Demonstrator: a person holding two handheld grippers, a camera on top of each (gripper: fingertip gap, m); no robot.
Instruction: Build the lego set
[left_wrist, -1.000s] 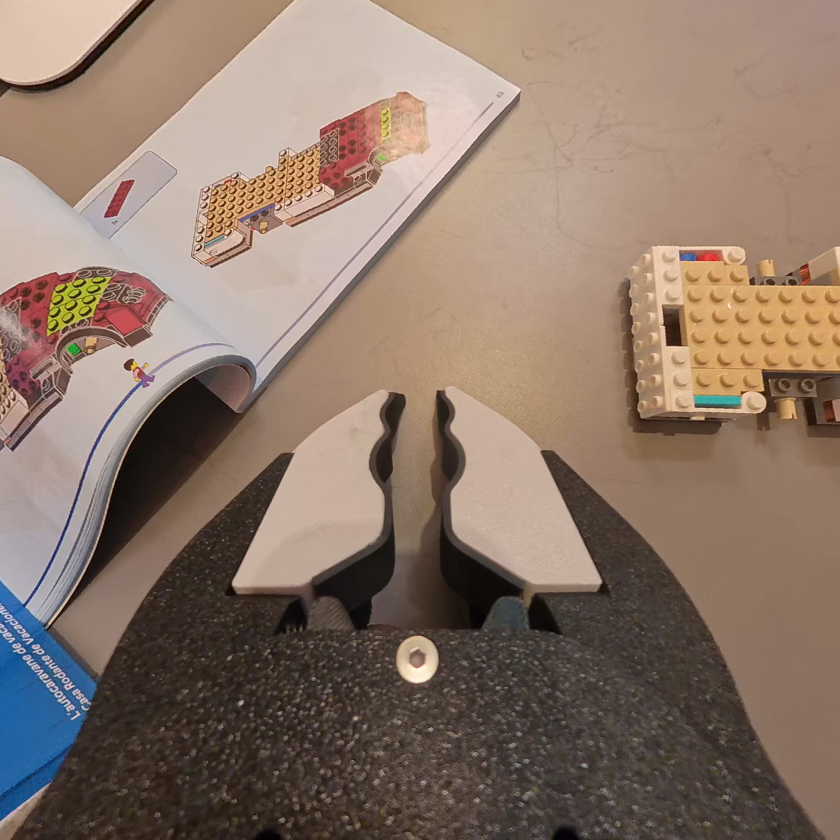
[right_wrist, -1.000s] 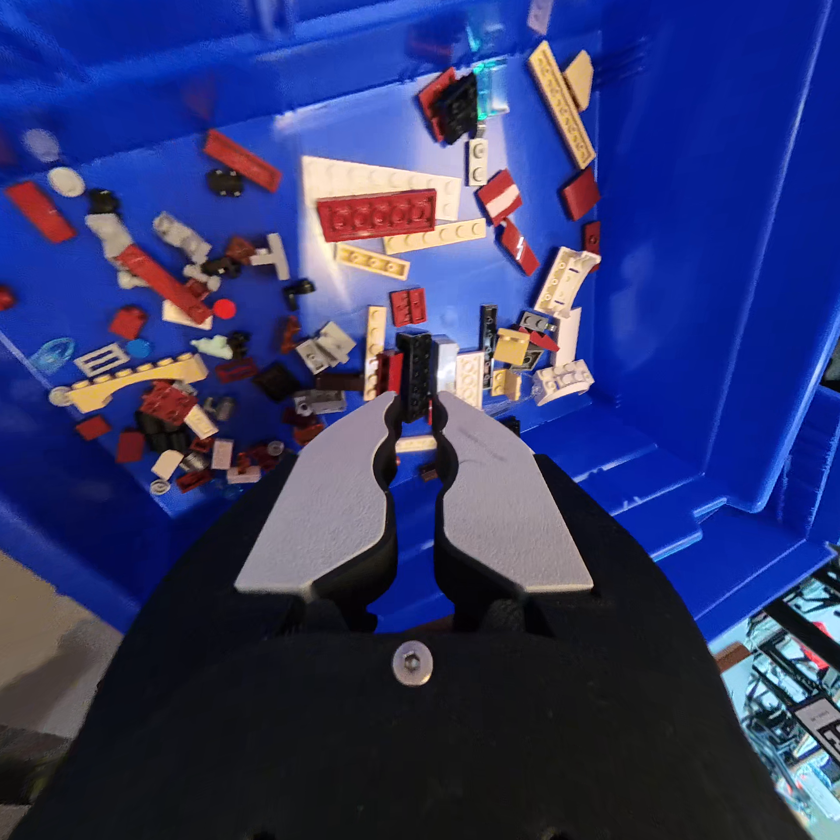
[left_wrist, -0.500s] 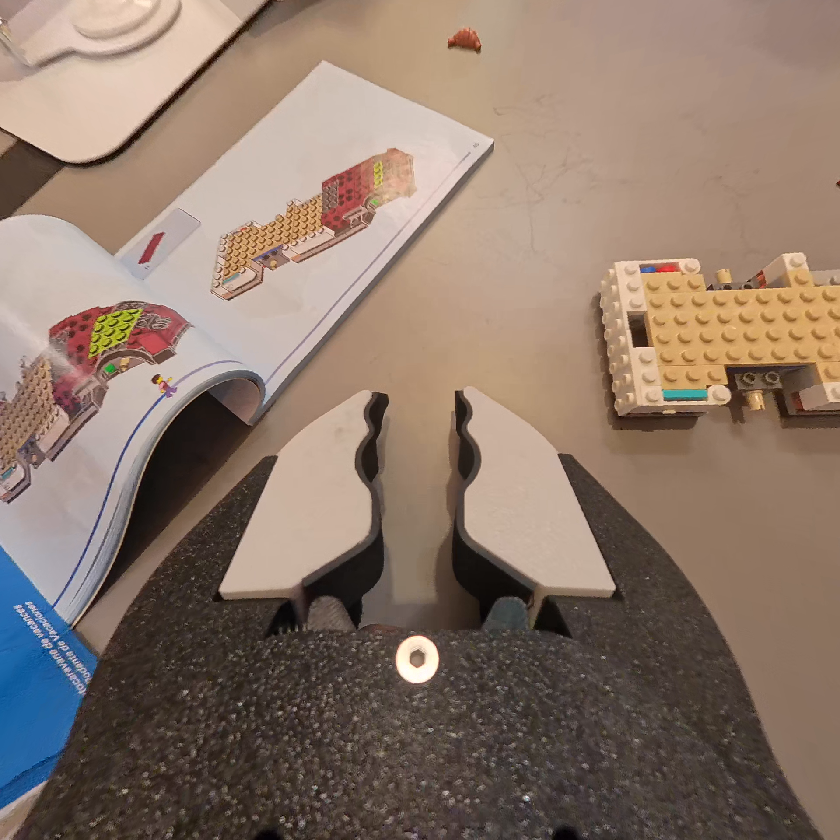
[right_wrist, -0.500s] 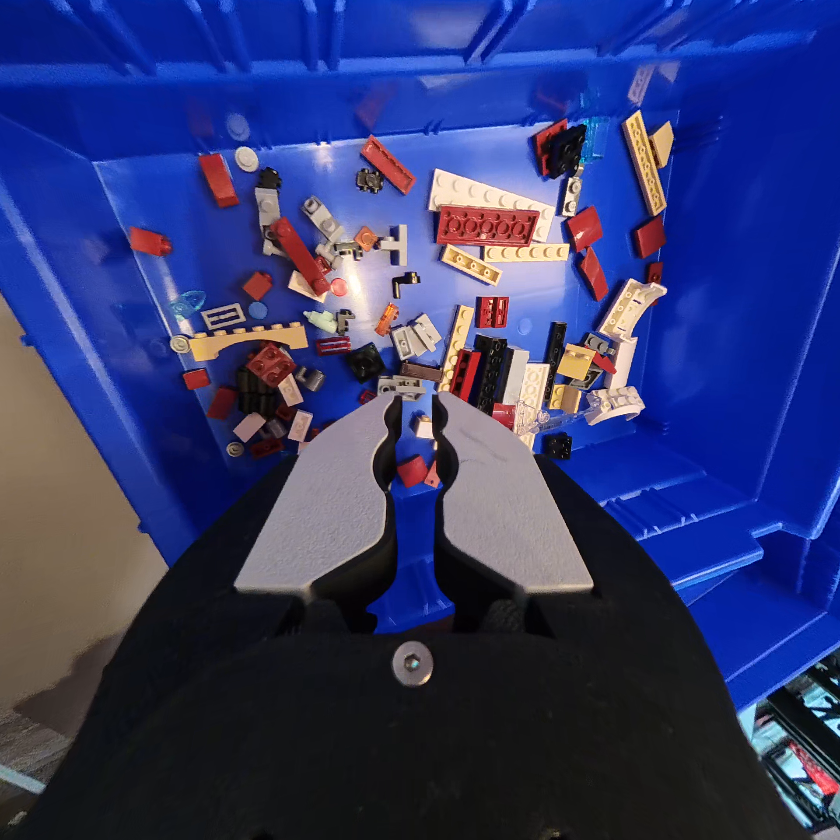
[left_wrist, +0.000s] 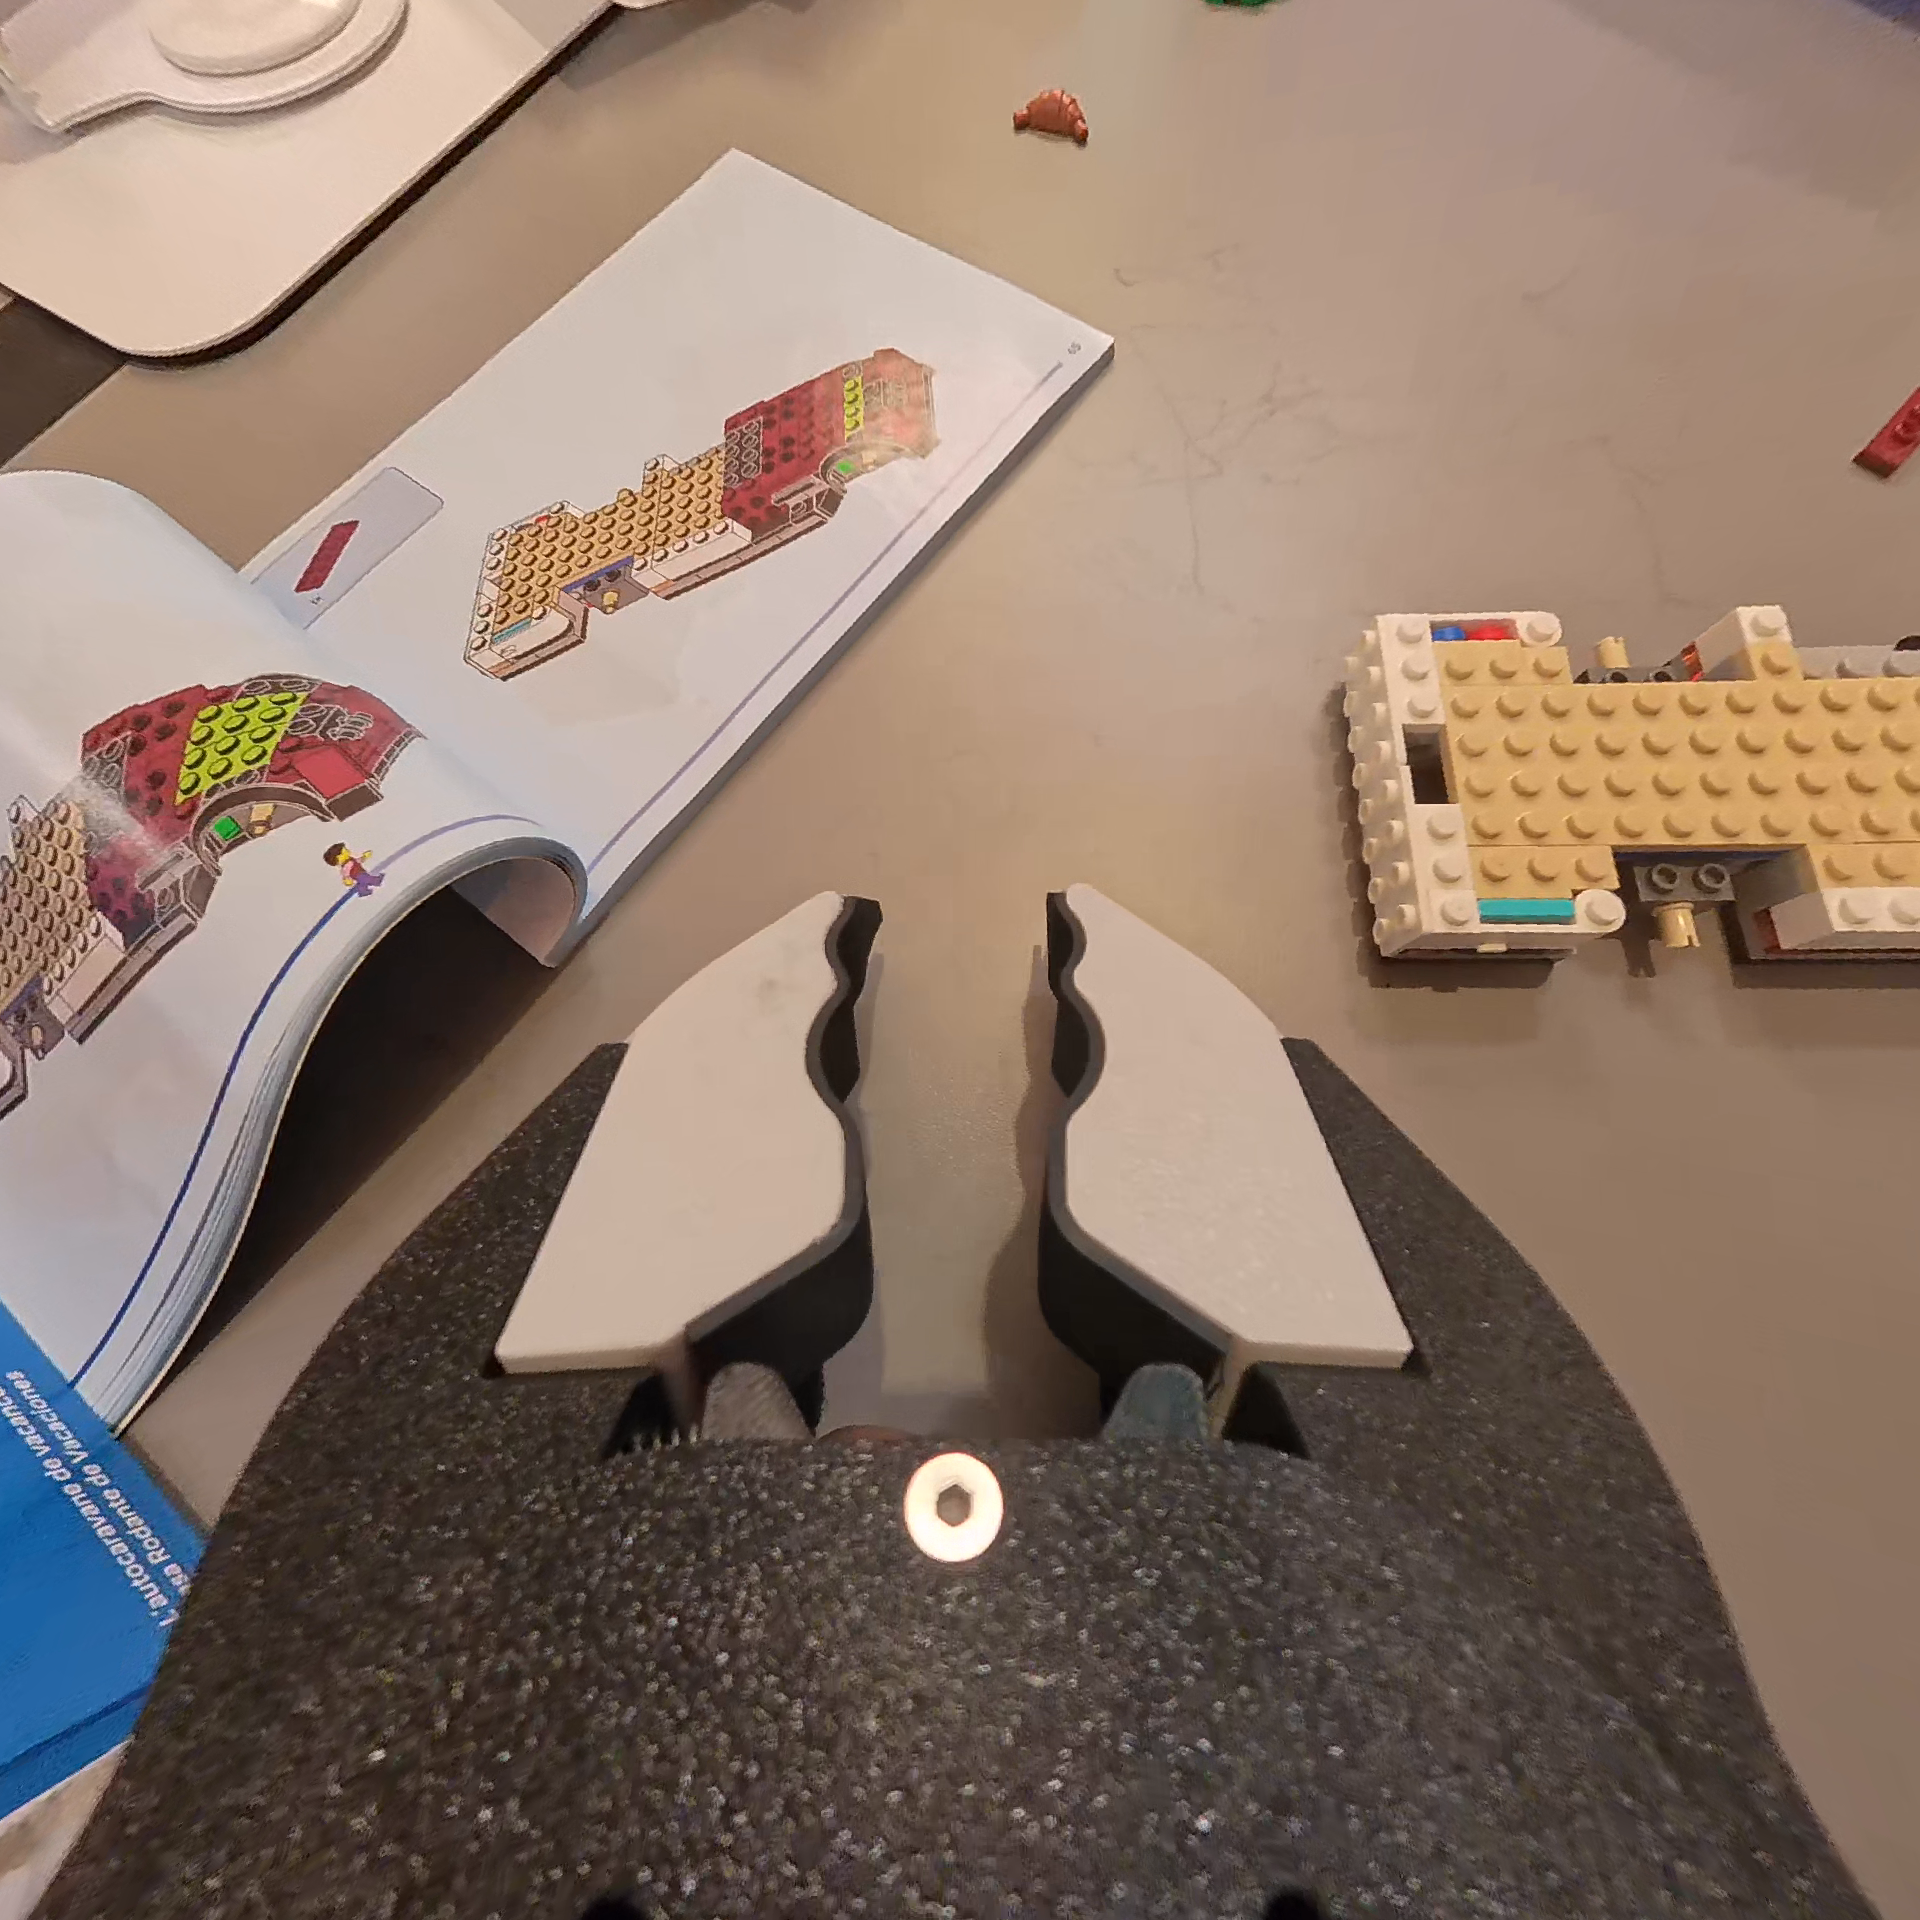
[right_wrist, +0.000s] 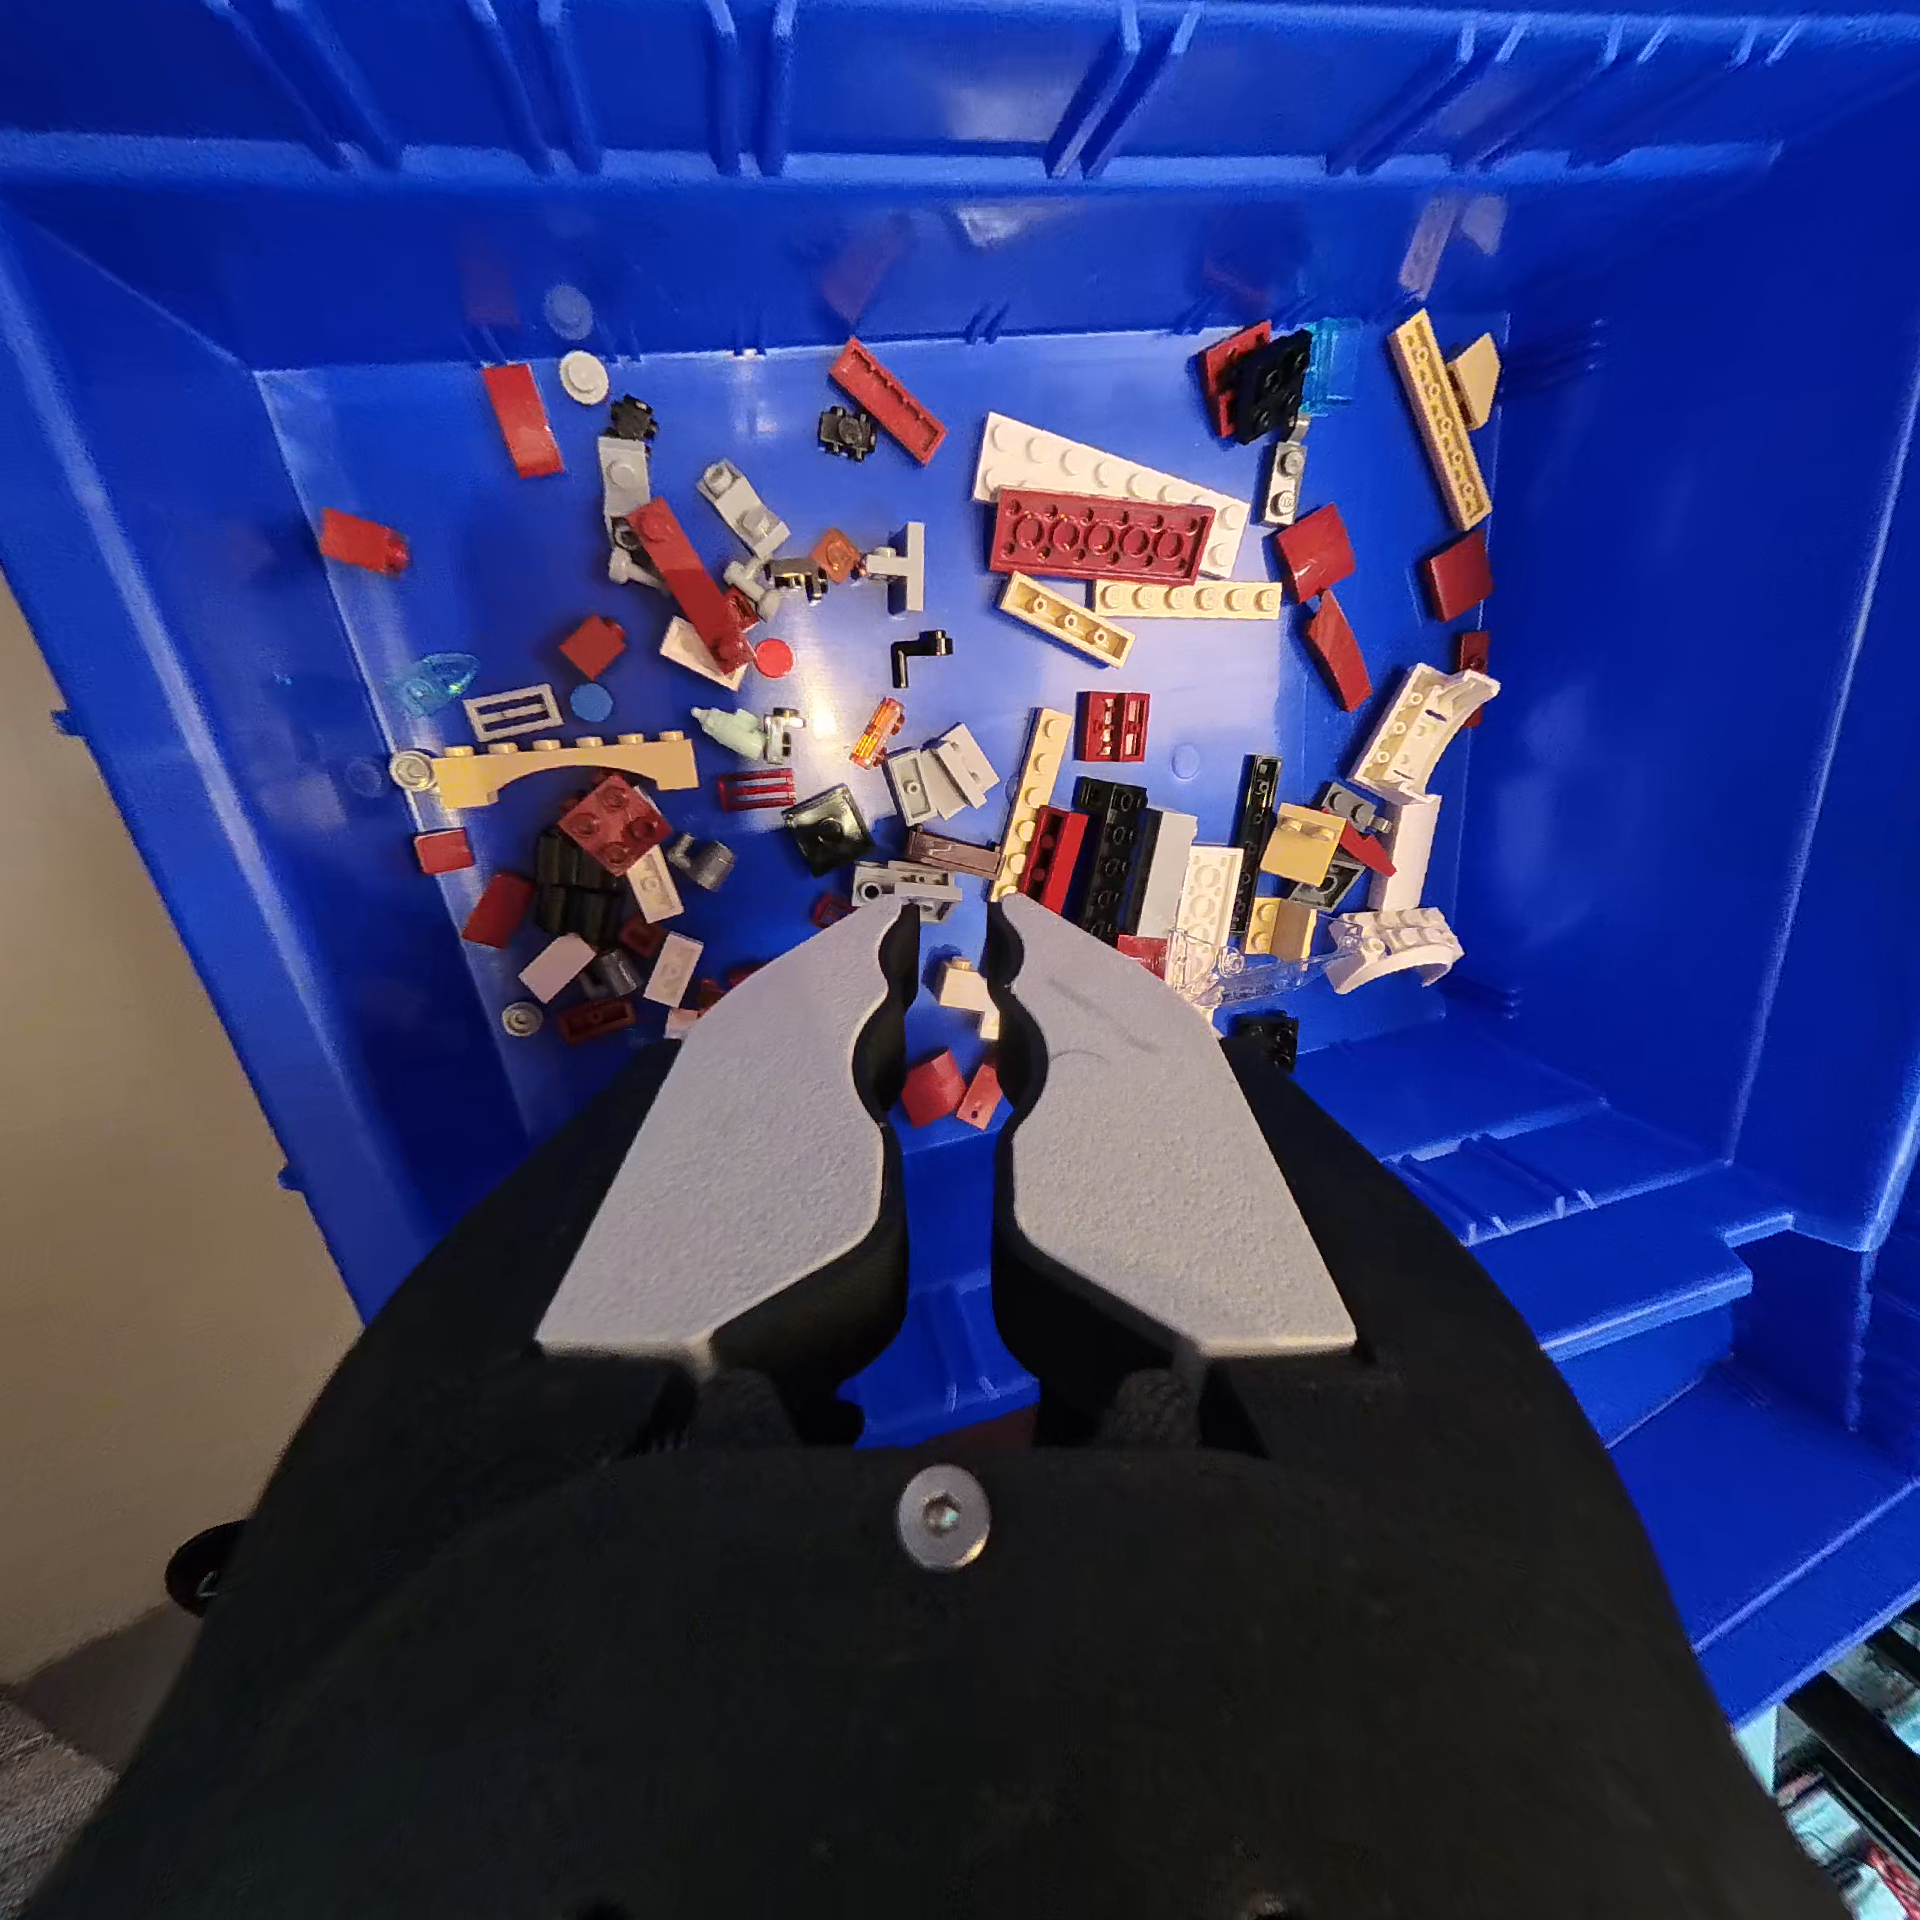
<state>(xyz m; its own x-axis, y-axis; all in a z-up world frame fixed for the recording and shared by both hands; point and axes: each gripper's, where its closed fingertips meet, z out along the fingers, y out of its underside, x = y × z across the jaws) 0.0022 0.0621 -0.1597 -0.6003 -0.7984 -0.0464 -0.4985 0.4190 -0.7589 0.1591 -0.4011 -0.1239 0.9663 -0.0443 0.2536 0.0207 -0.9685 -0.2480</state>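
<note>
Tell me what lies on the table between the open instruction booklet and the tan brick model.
Only bare table, in the left wrist view; nothing between booklet and model.

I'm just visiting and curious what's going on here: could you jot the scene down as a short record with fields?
Left gripper: open, nothing between its fingers, over a grey table
Beside it: open instruction booklet to its left, part-built tan and white brick model to its right
Right gripper: fingers slightly apart, holding nothing, above a blue bin
Bin contents: loose bricks, among them a dark red plate
</note>
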